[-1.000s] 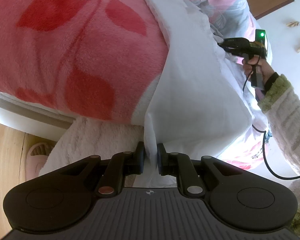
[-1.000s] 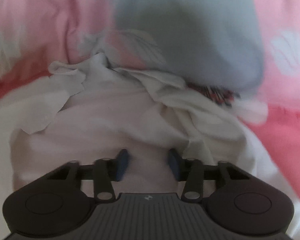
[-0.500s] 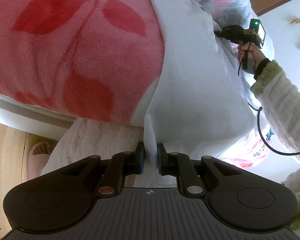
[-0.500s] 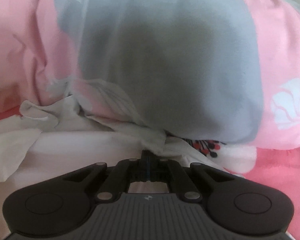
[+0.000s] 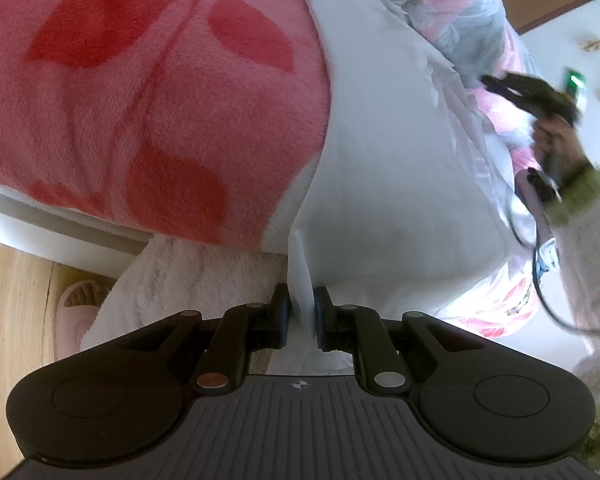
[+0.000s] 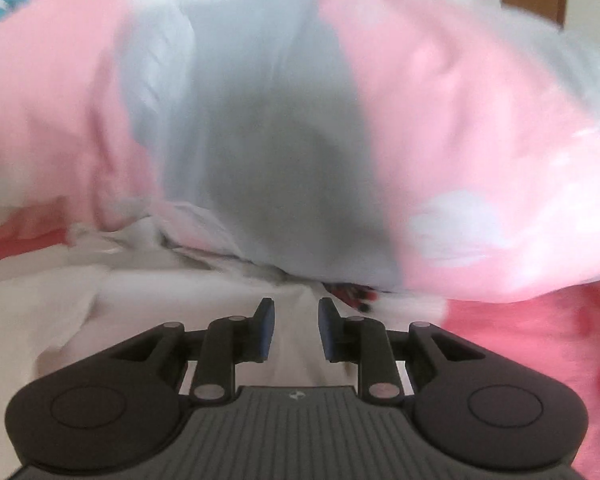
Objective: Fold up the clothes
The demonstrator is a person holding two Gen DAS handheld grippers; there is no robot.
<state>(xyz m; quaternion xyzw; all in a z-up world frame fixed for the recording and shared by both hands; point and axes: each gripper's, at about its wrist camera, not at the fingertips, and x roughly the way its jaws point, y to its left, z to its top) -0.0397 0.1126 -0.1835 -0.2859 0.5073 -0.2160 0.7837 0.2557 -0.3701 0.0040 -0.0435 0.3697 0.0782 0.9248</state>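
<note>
A white garment [image 5: 396, 168] lies spread over the bed, its near edge hanging off the side. My left gripper [image 5: 300, 312] is shut on that hanging edge, with the cloth bunched between the pads. In the left wrist view my right gripper [image 5: 490, 80] is held by a hand above the garment's far edge, blurred. In the right wrist view, my right gripper [image 6: 296, 320] hangs over the white garment [image 6: 180, 304]; its jaws are opening and nothing is pinched between them. The crumpled far end of the cloth lies under the pink and grey quilt [image 6: 280, 140].
A pink fleece blanket with red leaves [image 5: 140, 100] covers the bed on the left. The pink and grey quilt [image 5: 460, 28] is heaped at the back. Below lie a wooden floor [image 5: 16, 300], a slipper [image 5: 76, 308] and a fluffy white rug [image 5: 188, 272].
My right gripper closed at the garment's far edge, then lifted away from it and parted its jaws. My left gripper kept its hold and did not move.
</note>
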